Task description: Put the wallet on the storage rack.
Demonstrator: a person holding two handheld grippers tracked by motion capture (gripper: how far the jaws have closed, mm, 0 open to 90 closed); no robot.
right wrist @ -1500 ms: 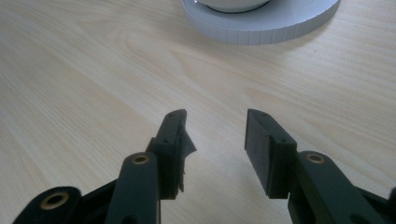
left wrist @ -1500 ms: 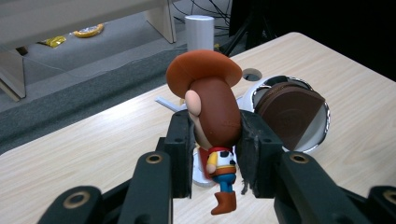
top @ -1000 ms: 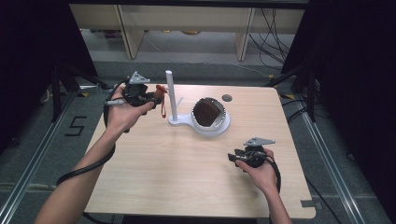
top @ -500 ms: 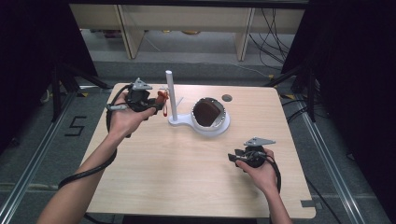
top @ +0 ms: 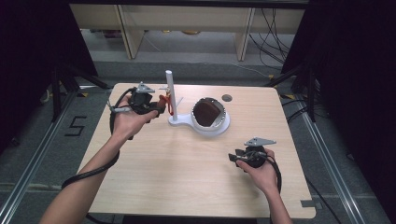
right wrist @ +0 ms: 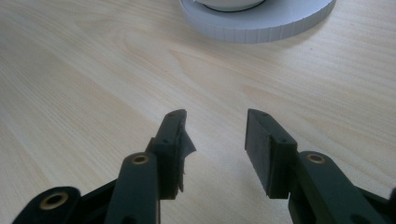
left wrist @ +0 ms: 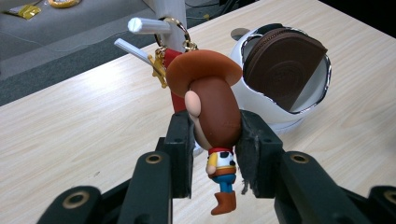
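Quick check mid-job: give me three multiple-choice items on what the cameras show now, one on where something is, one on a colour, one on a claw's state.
1. Where is the white stand with the upright post?
A. far half of the table
B. near right corner
C. on the floor

2. What colour is the cowboy figure's hat?
A. green
B. brown
C. white

3. What state is the right claw in?
A. shut on the figure
B. open, holding nothing
C. shut on a cable

Answers:
1 A: the white stand sits toward the table's far edge.
2 B: the cowboy figure wears a brown hat.
3 B: the right claw has its jaws apart over bare wood, while the left claw clamps the figure.
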